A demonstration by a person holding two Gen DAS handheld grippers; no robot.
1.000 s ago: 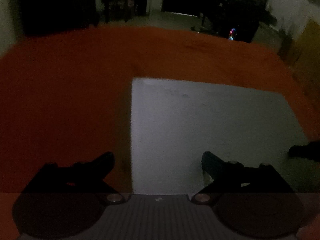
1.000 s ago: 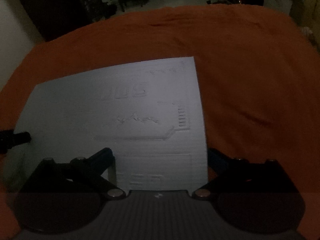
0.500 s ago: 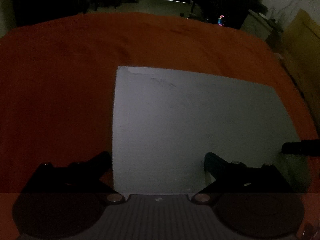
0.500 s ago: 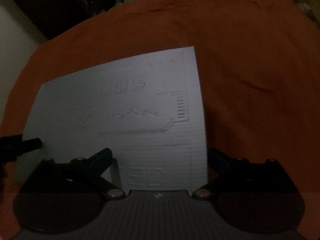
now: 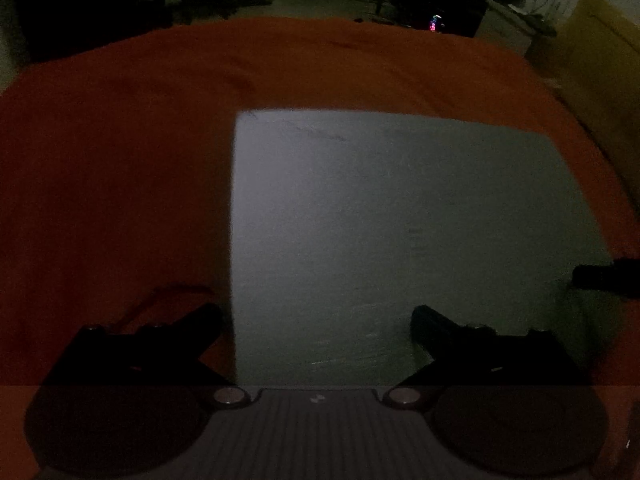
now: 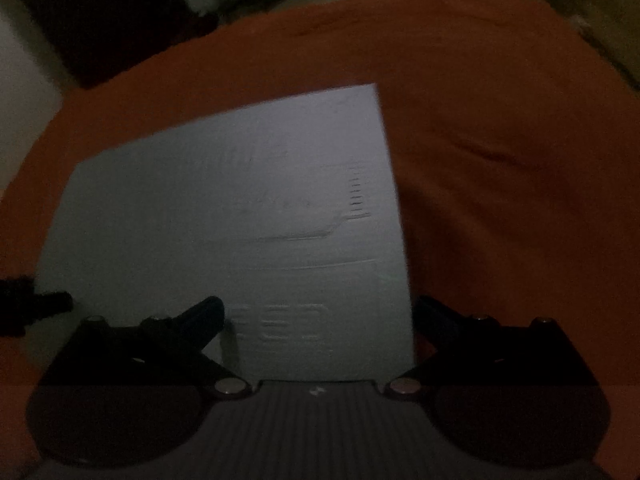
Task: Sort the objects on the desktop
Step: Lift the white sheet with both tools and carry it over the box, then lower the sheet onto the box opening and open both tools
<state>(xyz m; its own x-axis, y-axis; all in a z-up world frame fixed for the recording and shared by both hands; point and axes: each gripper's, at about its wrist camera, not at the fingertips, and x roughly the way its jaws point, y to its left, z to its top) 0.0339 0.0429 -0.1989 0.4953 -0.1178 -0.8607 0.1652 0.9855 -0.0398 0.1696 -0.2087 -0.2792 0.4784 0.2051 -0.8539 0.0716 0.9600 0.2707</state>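
Both claws, left (image 5: 316,320) and right (image 6: 318,316), hover with fingers spread apart over a white board (image 5: 400,220) on an orange cloth (image 5: 120,160).

In the left wrist view, the pale board (image 5: 400,232) is sliding lower in the frame than half a second ago, its far edge dropping away from the far edge of the orange cloth (image 5: 120,160), and the tip of the right gripper (image 5: 604,276) at the board's right edge is sitting a little lower too. In the right wrist view, the board (image 6: 240,220) is blurring and its raised markings are smearing, and the tip of the left gripper (image 6: 40,304) beside the board's left edge is reaching further in.
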